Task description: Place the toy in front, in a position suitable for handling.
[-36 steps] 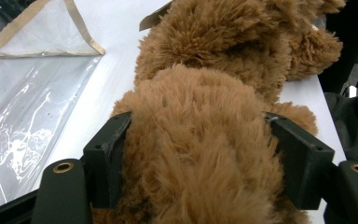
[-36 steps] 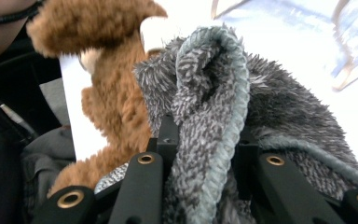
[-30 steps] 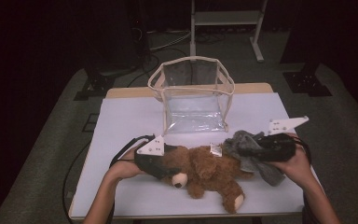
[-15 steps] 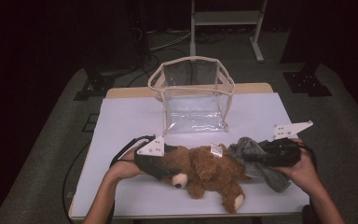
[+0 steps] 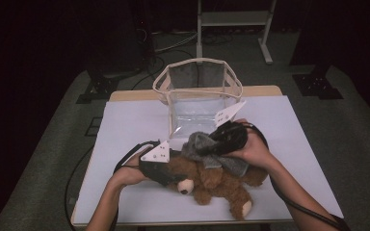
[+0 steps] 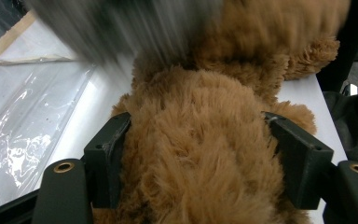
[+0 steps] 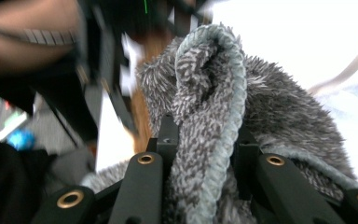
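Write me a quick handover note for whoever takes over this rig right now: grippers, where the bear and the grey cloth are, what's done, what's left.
Left gripper: shut on the brown teddy bear, which lies on the white table.
Right gripper: shut on the grey fuzzy cloth, held above the bear, just in front of the clear bag.
Done: both things gripped.
Left: the clear bag looks empty; likely the cloth goes in or onto the bear next.

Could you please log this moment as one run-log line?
left gripper: shut on teddy bear | right gripper: shut on grey cloth, over bear | clear bin: behind
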A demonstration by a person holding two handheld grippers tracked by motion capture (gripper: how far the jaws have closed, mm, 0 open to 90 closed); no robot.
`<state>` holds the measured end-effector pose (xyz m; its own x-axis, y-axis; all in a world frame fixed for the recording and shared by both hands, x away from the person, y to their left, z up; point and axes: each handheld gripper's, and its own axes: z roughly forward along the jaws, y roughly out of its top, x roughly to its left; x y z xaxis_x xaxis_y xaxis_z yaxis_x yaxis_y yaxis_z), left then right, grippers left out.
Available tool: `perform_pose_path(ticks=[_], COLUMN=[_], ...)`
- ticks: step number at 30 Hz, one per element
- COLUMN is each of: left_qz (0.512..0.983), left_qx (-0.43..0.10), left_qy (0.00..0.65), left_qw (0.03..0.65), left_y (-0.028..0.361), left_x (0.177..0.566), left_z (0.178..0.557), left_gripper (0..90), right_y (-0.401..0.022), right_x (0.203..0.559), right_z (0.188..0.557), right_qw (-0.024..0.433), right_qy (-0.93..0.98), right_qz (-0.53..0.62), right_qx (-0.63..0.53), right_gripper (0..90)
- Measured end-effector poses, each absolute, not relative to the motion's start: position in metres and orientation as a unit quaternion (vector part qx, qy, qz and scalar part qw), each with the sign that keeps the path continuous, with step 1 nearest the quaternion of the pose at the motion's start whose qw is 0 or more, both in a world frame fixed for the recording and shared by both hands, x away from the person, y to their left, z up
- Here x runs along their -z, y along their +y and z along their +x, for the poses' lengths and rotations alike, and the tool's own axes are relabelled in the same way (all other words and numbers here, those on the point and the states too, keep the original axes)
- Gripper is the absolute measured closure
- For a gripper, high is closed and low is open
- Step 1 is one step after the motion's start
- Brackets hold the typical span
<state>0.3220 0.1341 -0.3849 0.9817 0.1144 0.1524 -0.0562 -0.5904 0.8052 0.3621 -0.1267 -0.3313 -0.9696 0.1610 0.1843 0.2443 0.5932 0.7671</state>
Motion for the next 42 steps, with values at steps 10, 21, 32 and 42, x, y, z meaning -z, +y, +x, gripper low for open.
perform_pose_path(ticks=[10, 21, 32, 42], left_qz=[0.891, 0.881, 0.869, 0.872], left_qx=[-0.085, -0.063, -0.088, -0.09], left_qy=[0.03, 0.05, 0.025, 0.032], left_qw=[0.444, 0.466, 0.487, 0.481], left_y=[0.142, 0.159, 0.144, 0.146], left_x=[0.378, 0.394, 0.388, 0.391], left_z=[0.319, 0.325, 0.321, 0.324], left_gripper=[17.4, 34.5, 37.0, 36.7], right_y=[-0.157, -0.173, -0.116, -0.135], right_x=[0.374, 0.374, 0.326, 0.35], right_z=[0.339, 0.324, 0.338, 0.35], right_qw=[0.046, 0.049, 0.025, 0.026], right_qy=[-0.871, -0.866, -0.887, -0.889], right_qz=[-0.144, -0.164, -0.105, -0.147], right_qx=[0.468, 0.469, 0.448, 0.432], right_gripper=[72.4, 72.3, 71.6, 70.9])
